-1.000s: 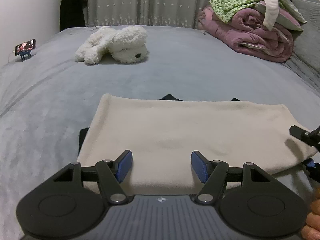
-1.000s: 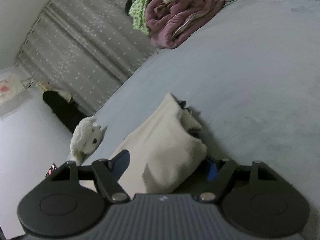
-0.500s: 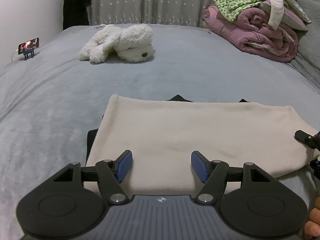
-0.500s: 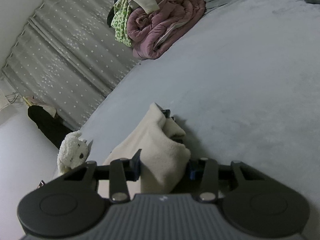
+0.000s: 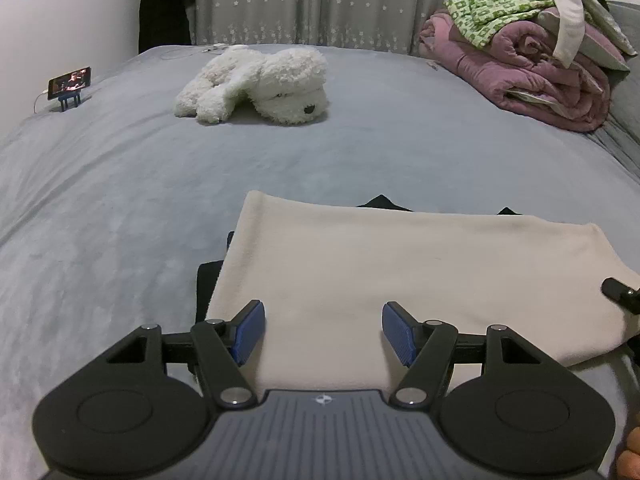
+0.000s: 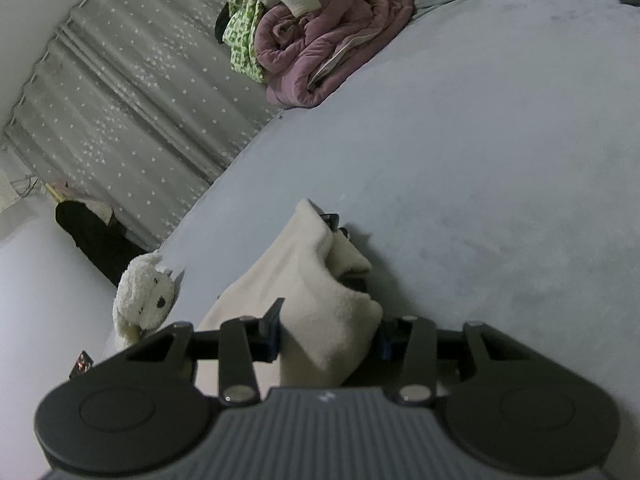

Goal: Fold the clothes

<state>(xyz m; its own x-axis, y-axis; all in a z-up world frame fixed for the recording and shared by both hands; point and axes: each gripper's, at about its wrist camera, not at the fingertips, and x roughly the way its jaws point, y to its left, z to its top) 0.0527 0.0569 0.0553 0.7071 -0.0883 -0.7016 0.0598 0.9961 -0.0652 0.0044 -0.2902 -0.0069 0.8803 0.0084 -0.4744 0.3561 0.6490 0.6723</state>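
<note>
A cream fleece garment (image 5: 400, 264) lies folded flat on the grey bed (image 5: 120, 208), with black fabric (image 5: 208, 280) peeking out at its left and far edges. My left gripper (image 5: 323, 322) hovers open over the garment's near edge, nothing between its blue pads (image 5: 250, 330). My right gripper (image 6: 330, 330) is shut on the bunched right end of the cream garment (image 6: 320, 304). One of its black fingertips (image 5: 618, 294) shows at the garment's right end in the left wrist view.
A white plush dog (image 5: 260, 84) lies further back on the bed. A rolled purple quilt (image 5: 532, 76) topped with loose clothes sits at the back right. A phone on a small stand (image 5: 70, 82) stands at the left edge. A starred curtain (image 5: 320, 0) hangs behind.
The right gripper's fingers closed in on the garment's right end and have held it since. The left gripper stayed open and drew back slightly, so the garment sits a bit further right in its view.
</note>
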